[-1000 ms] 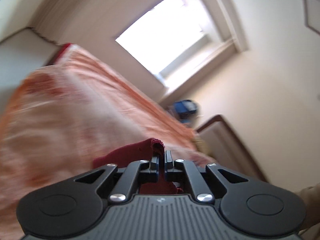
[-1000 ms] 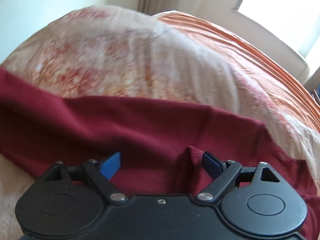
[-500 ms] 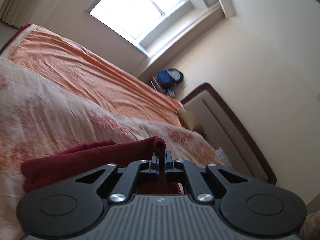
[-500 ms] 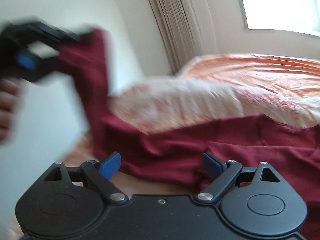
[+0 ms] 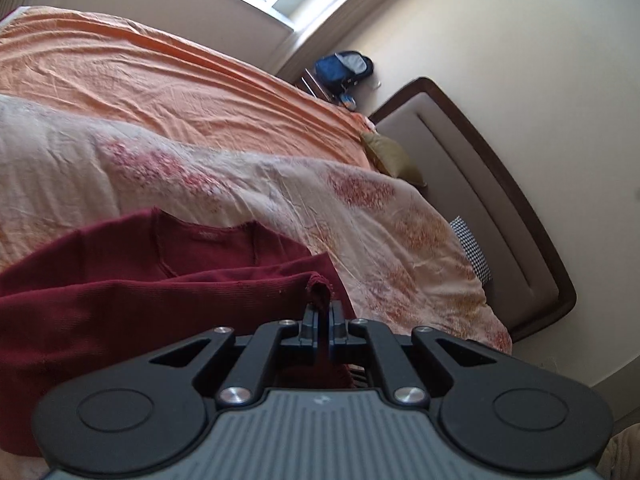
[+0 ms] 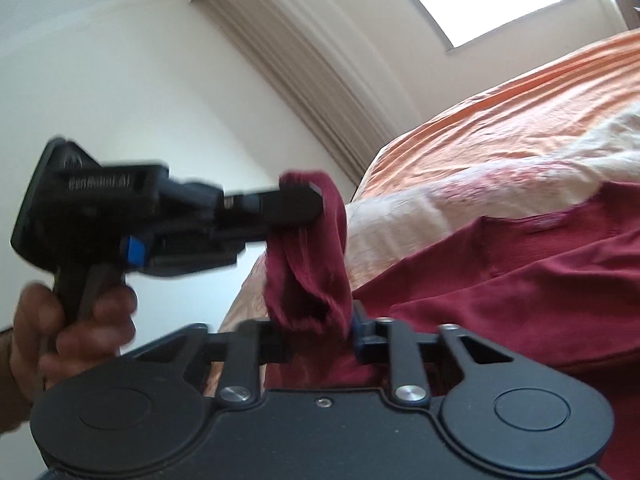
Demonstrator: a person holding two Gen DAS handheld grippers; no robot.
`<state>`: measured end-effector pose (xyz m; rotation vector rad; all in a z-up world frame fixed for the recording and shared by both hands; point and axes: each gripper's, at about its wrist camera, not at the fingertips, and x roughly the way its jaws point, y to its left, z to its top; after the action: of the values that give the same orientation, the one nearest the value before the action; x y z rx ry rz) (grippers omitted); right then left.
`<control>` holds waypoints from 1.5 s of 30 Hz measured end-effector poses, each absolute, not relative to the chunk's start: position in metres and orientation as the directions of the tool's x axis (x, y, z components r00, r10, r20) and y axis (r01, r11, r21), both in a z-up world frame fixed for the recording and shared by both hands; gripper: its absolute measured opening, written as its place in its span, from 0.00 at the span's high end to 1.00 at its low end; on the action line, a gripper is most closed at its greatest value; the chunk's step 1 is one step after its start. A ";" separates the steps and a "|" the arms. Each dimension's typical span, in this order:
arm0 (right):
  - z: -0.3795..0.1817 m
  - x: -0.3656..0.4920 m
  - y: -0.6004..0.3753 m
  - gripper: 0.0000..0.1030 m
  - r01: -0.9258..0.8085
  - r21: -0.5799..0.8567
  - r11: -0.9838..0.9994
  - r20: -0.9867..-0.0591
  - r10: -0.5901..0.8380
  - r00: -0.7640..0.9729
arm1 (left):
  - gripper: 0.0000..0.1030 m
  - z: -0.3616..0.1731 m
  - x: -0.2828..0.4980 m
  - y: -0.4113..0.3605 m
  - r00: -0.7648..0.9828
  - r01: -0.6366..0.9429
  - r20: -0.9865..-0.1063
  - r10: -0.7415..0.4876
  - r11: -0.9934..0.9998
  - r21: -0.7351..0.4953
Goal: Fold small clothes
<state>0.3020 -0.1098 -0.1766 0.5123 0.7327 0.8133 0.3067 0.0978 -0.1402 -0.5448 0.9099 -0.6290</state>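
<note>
Our left gripper (image 5: 323,312) clamps a bunched edge of the maroon shirt (image 5: 120,304), lifting it off the floral quilt (image 5: 248,184) that lies over the orange bedspread (image 5: 160,80). Seen from the right wrist, the left hand (image 6: 76,328) holds that gripper up against the white wall (image 6: 120,80). Our right gripper (image 6: 320,340) has its fingers drawn partly together around the hanging fold, though blur leaves us unable to tell whether they grip it.
</note>
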 end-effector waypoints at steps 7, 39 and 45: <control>-0.177 0.332 -0.182 0.97 -0.385 0.680 0.625 -0.348 0.736 0.581 | 0.52 -0.110 0.335 0.068 0.571 0.256 -0.484 -0.663 0.704 -0.662; -0.274 0.402 -0.346 0.89 -0.091 0.547 0.832 -0.667 0.500 0.553 | 0.43 -0.246 0.334 0.099 0.482 -0.061 -0.791 -0.376 0.886 -0.459; -0.268 0.391 -0.350 0.88 -0.093 0.568 0.818 -0.633 0.506 0.586 | 0.39 -0.255 0.337 0.096 0.477 -0.033 -0.789 -0.387 0.889 -0.456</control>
<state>0.3915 -0.3499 -0.2677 0.5165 0.8829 0.3675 0.3374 0.0957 -0.2549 -0.4453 1.0604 -0.2249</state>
